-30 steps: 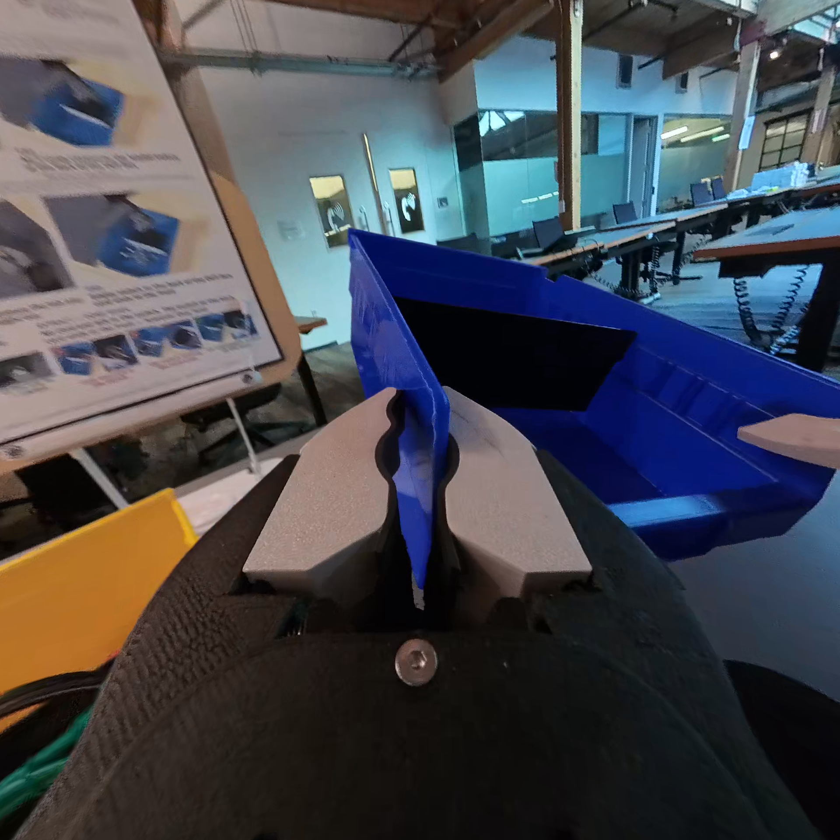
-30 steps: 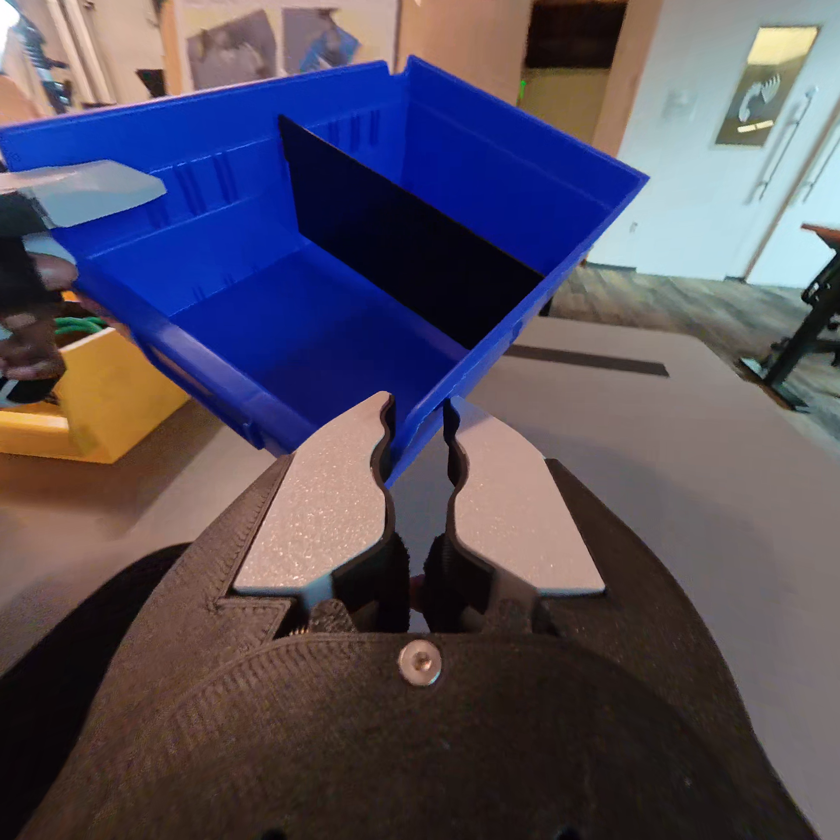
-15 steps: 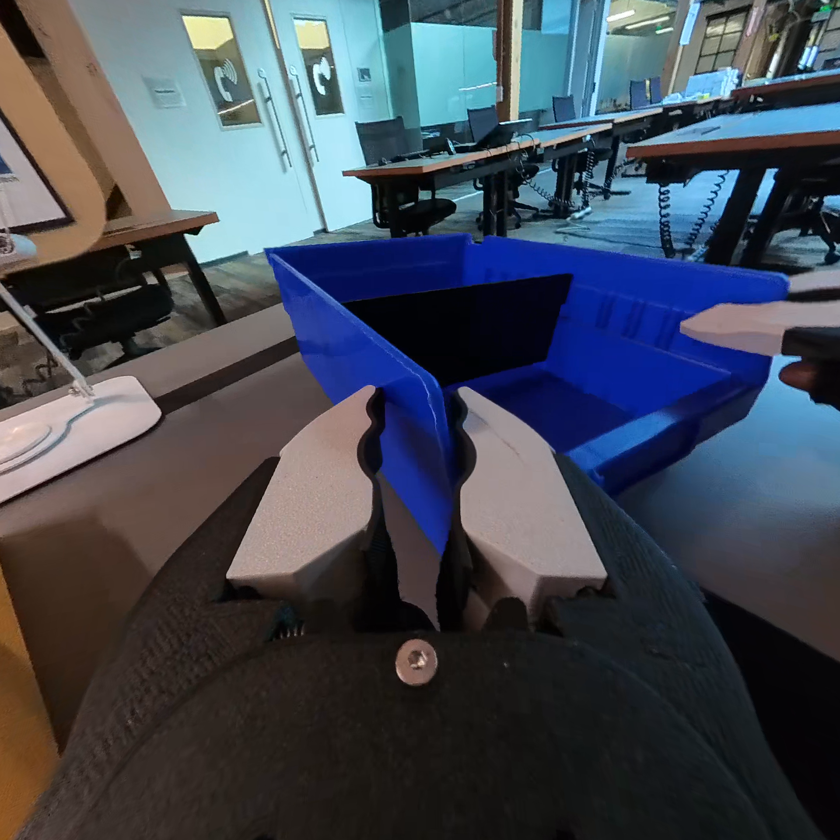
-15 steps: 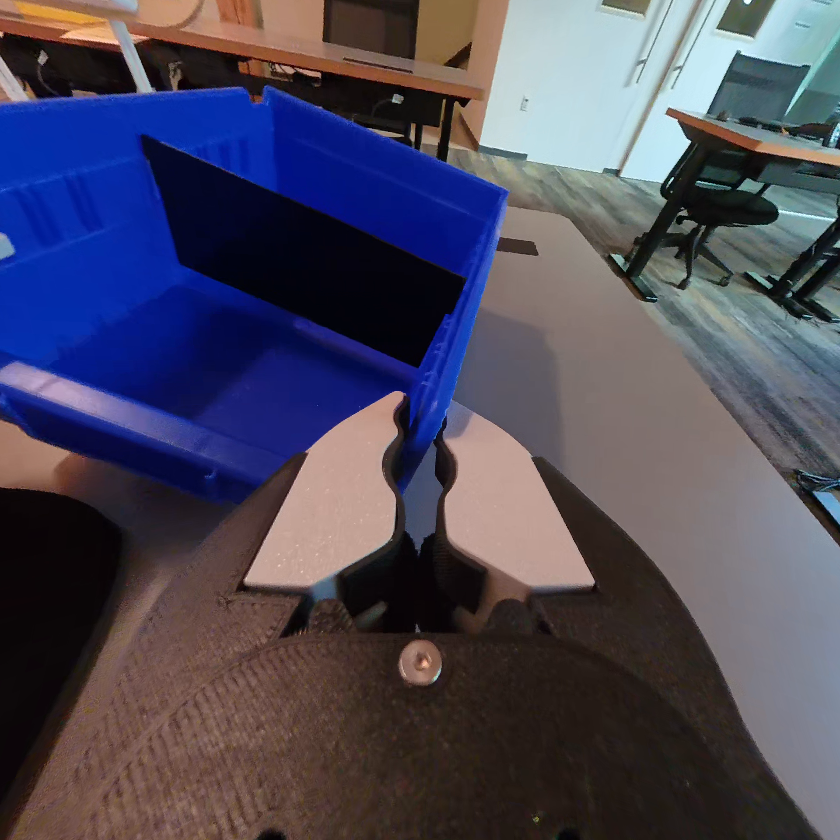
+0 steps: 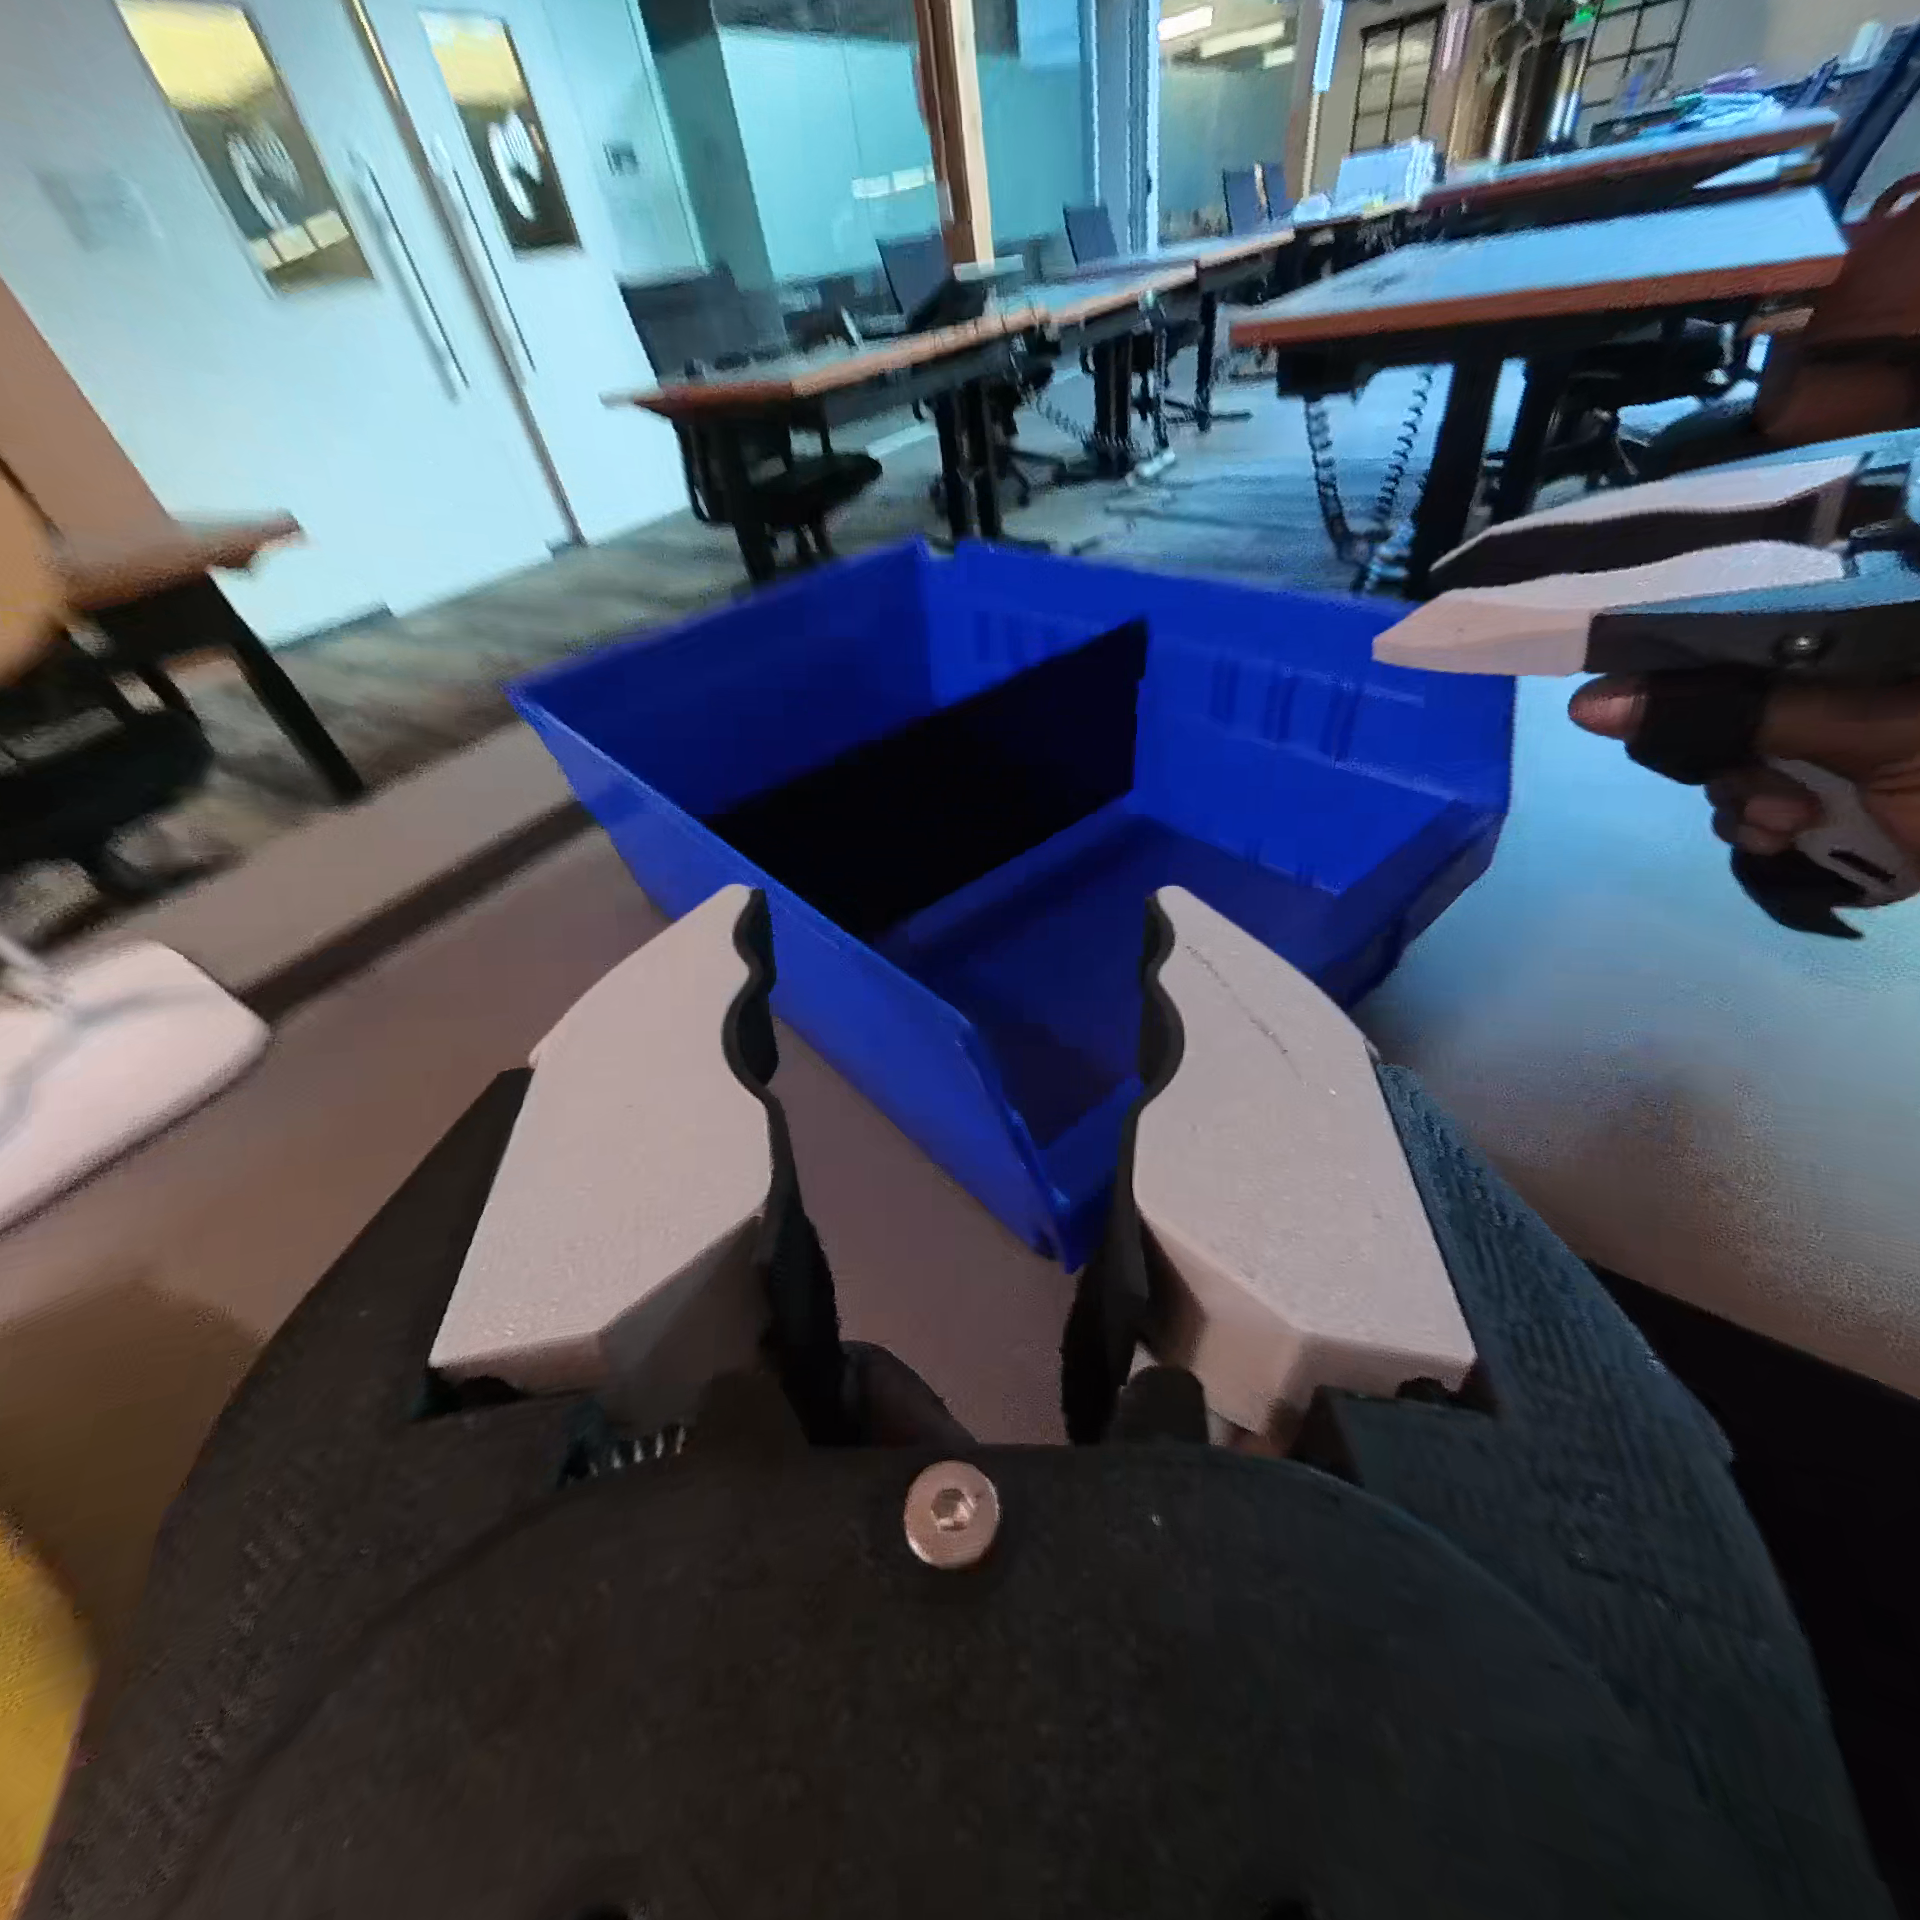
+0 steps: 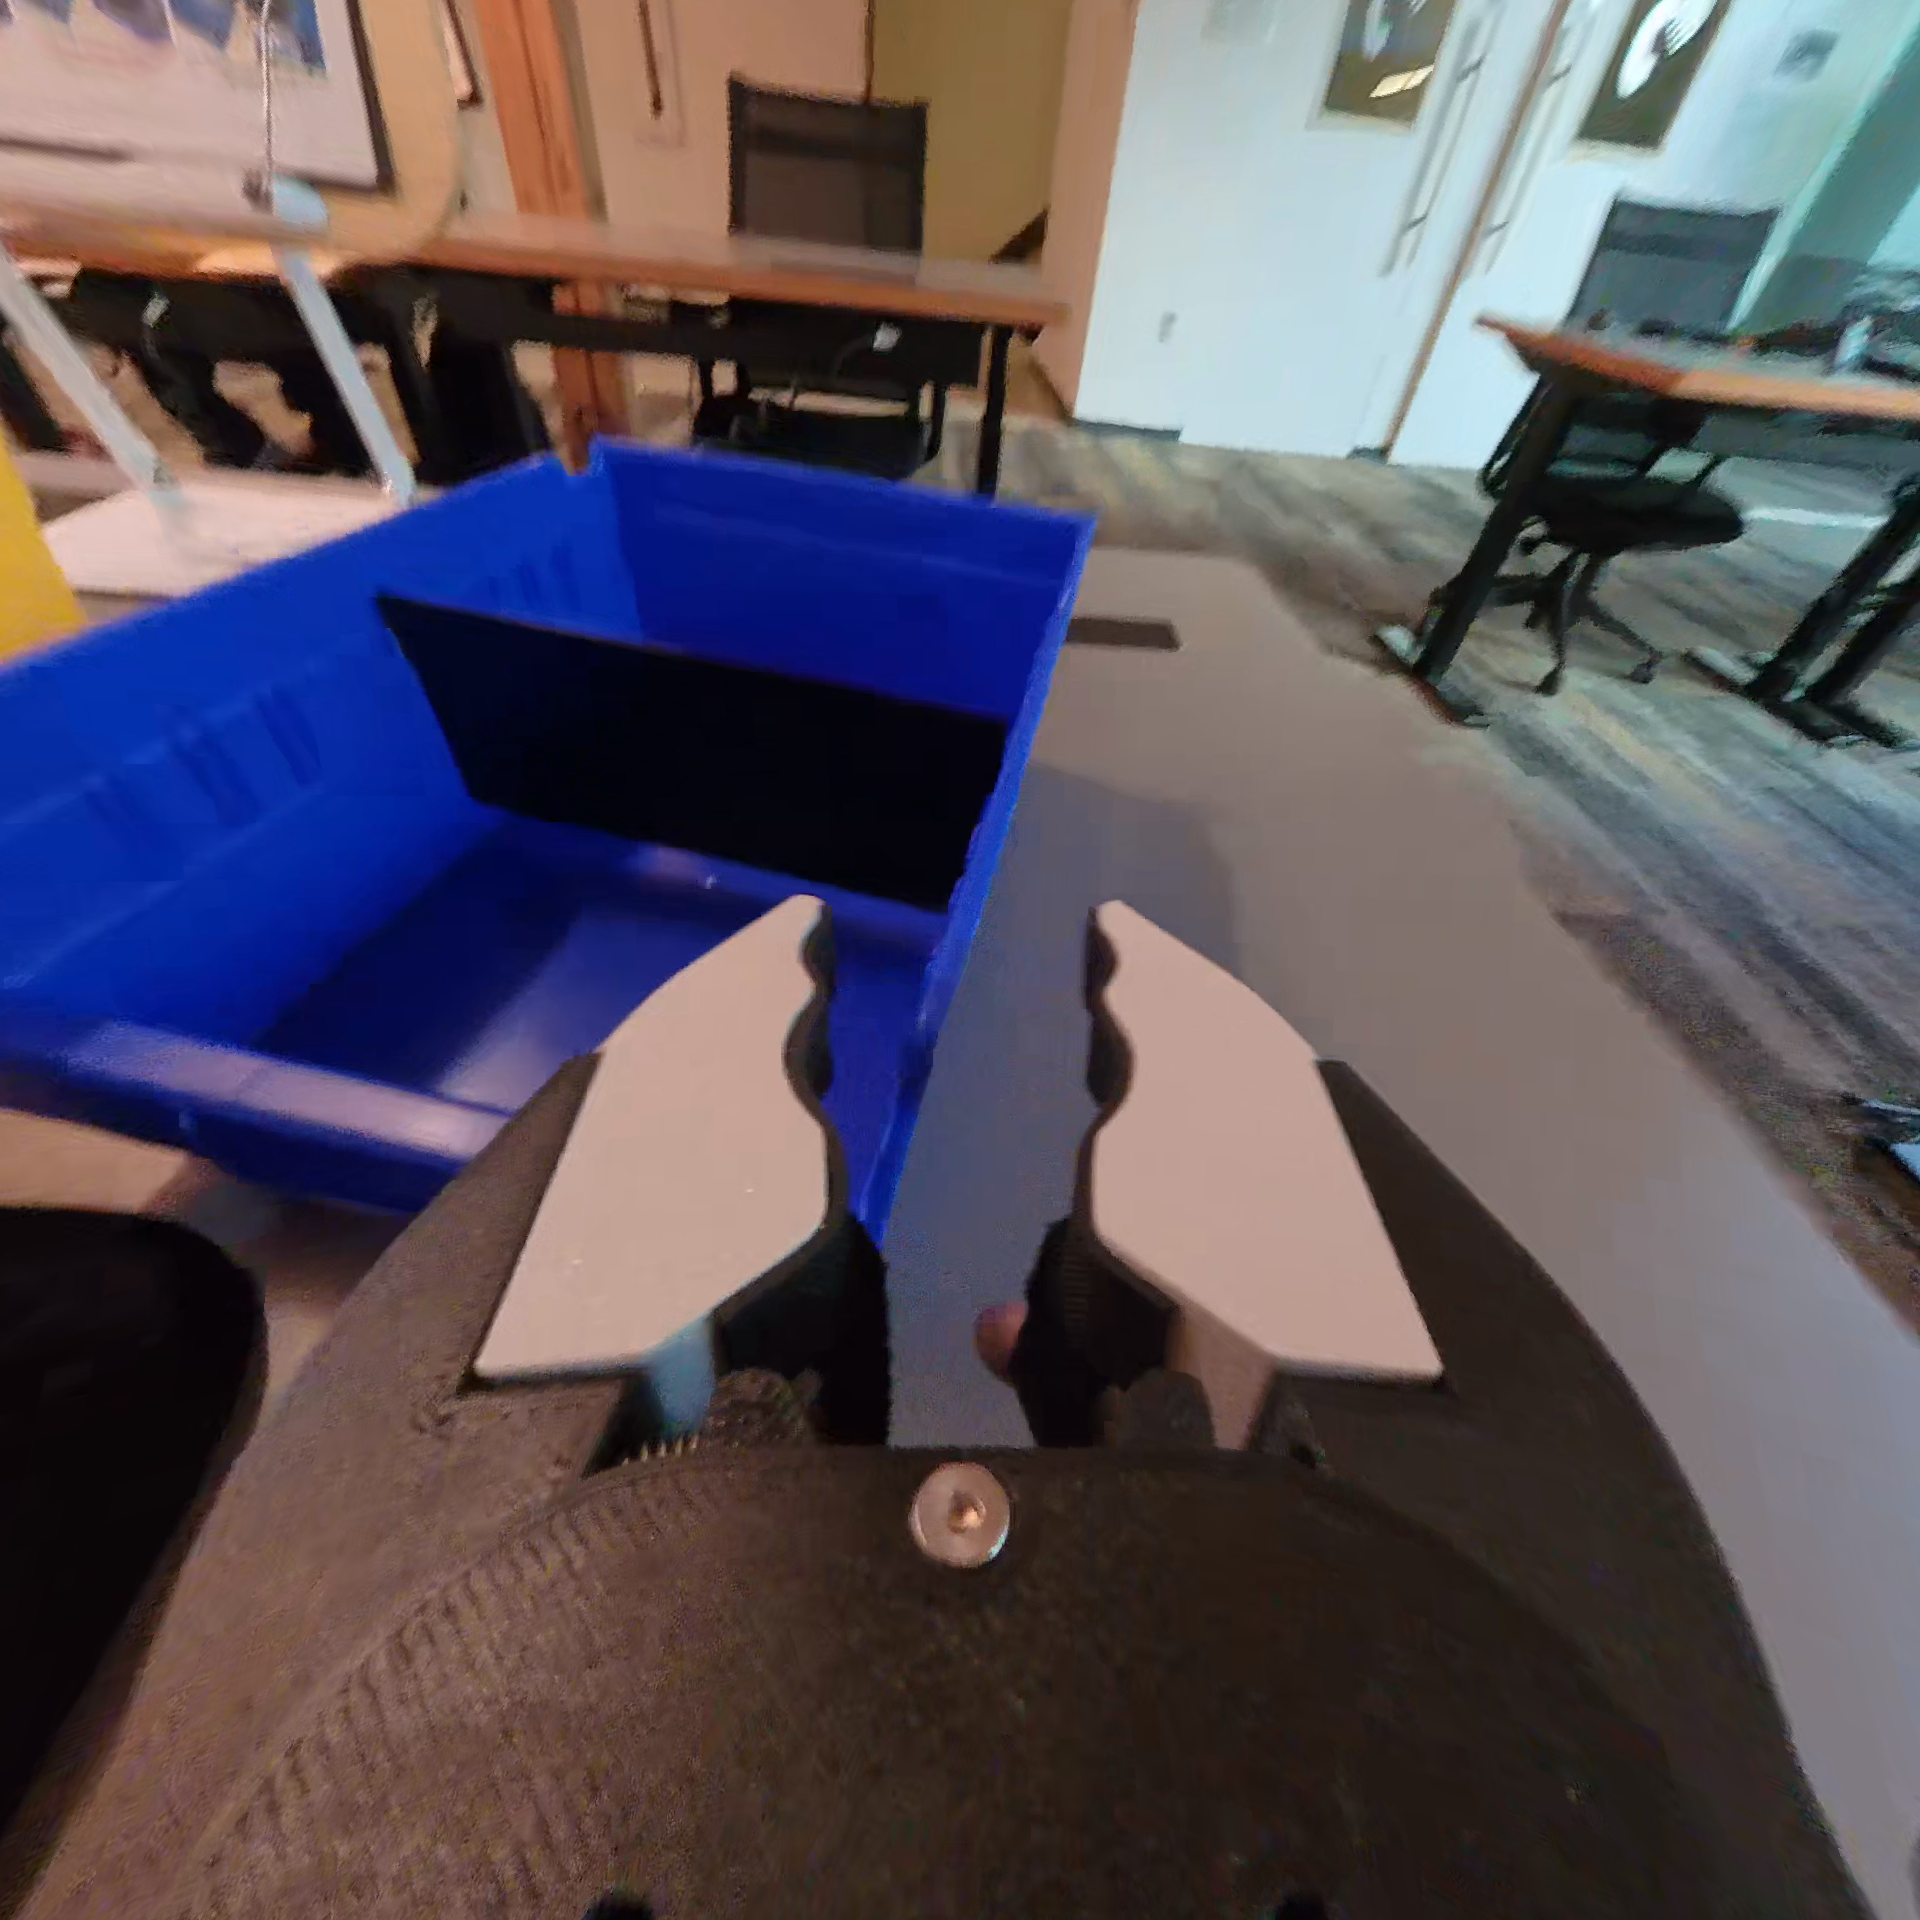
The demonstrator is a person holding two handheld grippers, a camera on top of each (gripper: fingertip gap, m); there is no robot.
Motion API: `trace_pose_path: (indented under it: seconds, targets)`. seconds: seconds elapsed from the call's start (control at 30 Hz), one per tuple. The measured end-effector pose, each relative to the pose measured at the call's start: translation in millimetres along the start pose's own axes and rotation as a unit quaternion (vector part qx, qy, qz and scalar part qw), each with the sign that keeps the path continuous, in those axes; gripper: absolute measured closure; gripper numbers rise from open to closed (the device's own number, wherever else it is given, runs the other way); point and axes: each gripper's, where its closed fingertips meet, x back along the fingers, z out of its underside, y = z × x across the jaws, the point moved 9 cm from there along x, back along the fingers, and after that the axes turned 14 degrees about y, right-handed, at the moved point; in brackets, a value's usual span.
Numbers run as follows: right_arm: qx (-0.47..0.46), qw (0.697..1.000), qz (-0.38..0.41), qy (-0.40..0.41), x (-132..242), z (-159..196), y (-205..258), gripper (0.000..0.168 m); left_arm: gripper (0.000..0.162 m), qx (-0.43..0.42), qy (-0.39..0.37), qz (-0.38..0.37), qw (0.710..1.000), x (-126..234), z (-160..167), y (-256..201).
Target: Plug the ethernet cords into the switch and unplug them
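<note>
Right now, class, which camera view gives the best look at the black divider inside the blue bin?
The right wrist view: the divider faces the camera, its whole broad face spanning the blue bin. The left wrist view shows the divider at a slant, partly hidden behind the bin's near wall.

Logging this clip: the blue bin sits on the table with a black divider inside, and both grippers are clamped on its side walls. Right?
Not quite. The blue bin does sit on the table with the black divider inside, but the right gripper and left gripper are open, as both wrist views show.
</note>
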Motion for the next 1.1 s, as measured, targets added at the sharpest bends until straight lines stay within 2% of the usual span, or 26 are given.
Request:
trace_pose_path:
  seconds: [0.07,0.17,0.27,0.33,0.4,0.43,0.5,0.57,0.6,0.8,0.97,1.1]
  targets:
    - [0.013,0.999,0.026,-0.036,13,-15,4,0.107,0.095,-0.029,-0.033,-0.052,0.998,31,-9,7]
    - [0.048,0.995,0.006,-0.088,25,-37,33,0.107,0.106,-0.052,-0.01,-0.15,0.987,70,0,33]
    - [0.065,0.988,-0.114,-0.081,17,-47,84,0.097,0.112,-0.013,0.037,-0.209,0.977,96,23,59]
    - [0.06,0.978,-0.194,-0.05,4,-45,122,0.094,0.11,0.018,0.089,-0.198,0.976,95,36,66]
    - [0.066,0.971,-0.228,-0.002,-12,-37,154,0.095,0.11,0.02,0.133,-0.181,0.974,84,48,68]
    - [0.082,0.97,-0.226,0.031,-20,-33,167,0.096,0.11,0.016,0.152,-0.18,0.972,79,53,69]
    - [0.125,0.97,-0.187,0.089,-33,-26,183,0.106,0.123,-0.003,0.197,-0.198,0.96,72,64,77]
    - [0.168,0.969,-0.14,0.112,-37,-24,187,0.137,0.126,0.004,0.207,-0.199,0.958,79,66,82]
    - [0.186,0.968,-0.122,0.114,-37,-24,187,0.146,0.129,-0.001,0.214,-0.21,0.954,85,67,85]
    - [0.208,0.964,-0.108,0.124,-32,-23,181,0.149,0.156,0.022,0.244,-0.3,0.922,144,94,116]
    - [0.233,0.961,-0.069,0.129,-30,-22,182,0.152,0.156,0.094,0.23,-0.311,0.918,193,117,145]
    - [0.242,0.961,-0.043,0.129,-29,-21,182,0.154,0.156,0.102,0.223,-0.345,0.906,215,129,150]
